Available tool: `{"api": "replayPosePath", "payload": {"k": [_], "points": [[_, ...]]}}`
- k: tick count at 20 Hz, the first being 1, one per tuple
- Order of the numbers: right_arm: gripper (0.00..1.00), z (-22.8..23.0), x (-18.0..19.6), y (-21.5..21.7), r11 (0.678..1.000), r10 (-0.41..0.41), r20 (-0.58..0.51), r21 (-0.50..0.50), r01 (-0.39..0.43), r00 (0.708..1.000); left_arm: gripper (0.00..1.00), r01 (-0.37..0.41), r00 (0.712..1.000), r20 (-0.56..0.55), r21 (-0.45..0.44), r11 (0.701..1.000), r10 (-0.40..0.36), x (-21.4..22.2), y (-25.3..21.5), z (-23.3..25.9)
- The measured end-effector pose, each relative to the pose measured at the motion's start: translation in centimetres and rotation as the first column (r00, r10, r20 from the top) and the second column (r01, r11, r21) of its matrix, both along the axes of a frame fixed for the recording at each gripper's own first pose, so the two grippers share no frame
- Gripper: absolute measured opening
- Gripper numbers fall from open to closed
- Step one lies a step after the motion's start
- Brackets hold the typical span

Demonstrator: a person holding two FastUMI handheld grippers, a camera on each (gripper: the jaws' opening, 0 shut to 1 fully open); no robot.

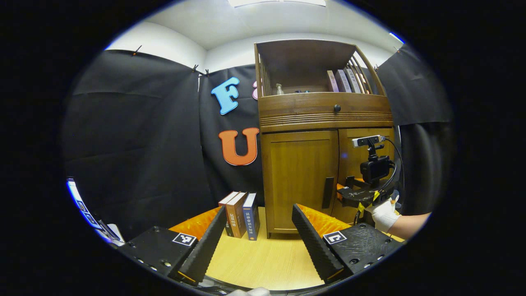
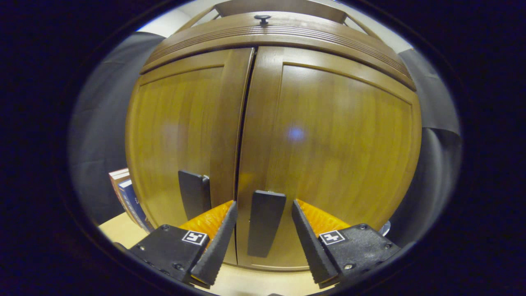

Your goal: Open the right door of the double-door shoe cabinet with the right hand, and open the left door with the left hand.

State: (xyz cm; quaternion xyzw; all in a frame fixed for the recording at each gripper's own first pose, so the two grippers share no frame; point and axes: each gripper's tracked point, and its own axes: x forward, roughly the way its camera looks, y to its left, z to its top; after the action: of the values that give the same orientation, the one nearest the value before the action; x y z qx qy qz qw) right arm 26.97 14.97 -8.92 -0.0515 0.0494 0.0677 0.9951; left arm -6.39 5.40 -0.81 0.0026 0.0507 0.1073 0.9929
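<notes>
The wooden shoe cabinet point(image 1: 304, 164) stands on the table with both doors closed. In the left gripper view my left gripper point(image 1: 259, 207) is open and empty, well short of the left door point(image 1: 298, 176) and its black handle point(image 1: 327, 192). A gloved hand point(image 1: 384, 216) holds my right gripper point(image 1: 349, 190) close against the right door point(image 1: 353, 158). In the right gripper view my right gripper point(image 2: 264, 203) is open, its fingers point(image 2: 218, 242) on either side of the right door's black handle point(image 2: 265, 224), not pressing it. The left door's handle point(image 2: 194, 193) lies just to the left.
Three upright books point(image 1: 242, 213) stand on the light wooden table point(image 1: 263, 263) just left of the cabinet. Above the doors is a drawer with a dark knob point(image 1: 337, 108), and an open shelf holds books point(image 1: 343, 81) and a small bottle point(image 1: 280, 89).
</notes>
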Motion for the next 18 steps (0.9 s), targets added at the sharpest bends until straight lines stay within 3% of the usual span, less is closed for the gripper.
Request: {"api": "replayPosePath", "payload": {"k": [1,2,4,5,9,18], "points": [[0.81,0.1,0.0,0.3,1.0,0.004,-0.002,-0.003,-0.004,1.0,1.0,-0.004,1.0,-0.001,0.0,1.0,0.004,-0.1,0.0,0.0],[0.77,0.0,0.1,-0.2,1.0,-0.019,0.004,-0.013,0.02,1.0,0.96,-0.007,1.0,-0.003,-0.002,1.0,0.007,0.0,0.1,-0.1],[0.53,-0.1,0.3,0.0,1.0,-0.014,-0.001,0.013,0.014,1.0,1.0,-0.007,1.0,0.0,-0.006,1.0,0.007,-0.1,0.1,-0.1],[0.41,0.0,0.1,0.0,1.0,-0.008,-0.014,0.021,0.008,1.0,0.96,-0.009,1.0,0.005,-0.007,1.0,0.009,-0.2,0.1,0.1],[0.33,-0.2,-0.8,-0.2,0.998,0.04,-0.054,0.045,-0.038,0.998,0.96,-0.001,1.0,0.02,-0.004,1.0,0.001,-0.3,0.0,0.0],[0.34,-0.8,-8.4,-3.0,0.99,0.132,-0.083,0.069,-0.126,0.988,0.96,0.076,0.997,0.027,-0.007,0.997,-0.076,-1.3,-1.1,-1.0]]}}
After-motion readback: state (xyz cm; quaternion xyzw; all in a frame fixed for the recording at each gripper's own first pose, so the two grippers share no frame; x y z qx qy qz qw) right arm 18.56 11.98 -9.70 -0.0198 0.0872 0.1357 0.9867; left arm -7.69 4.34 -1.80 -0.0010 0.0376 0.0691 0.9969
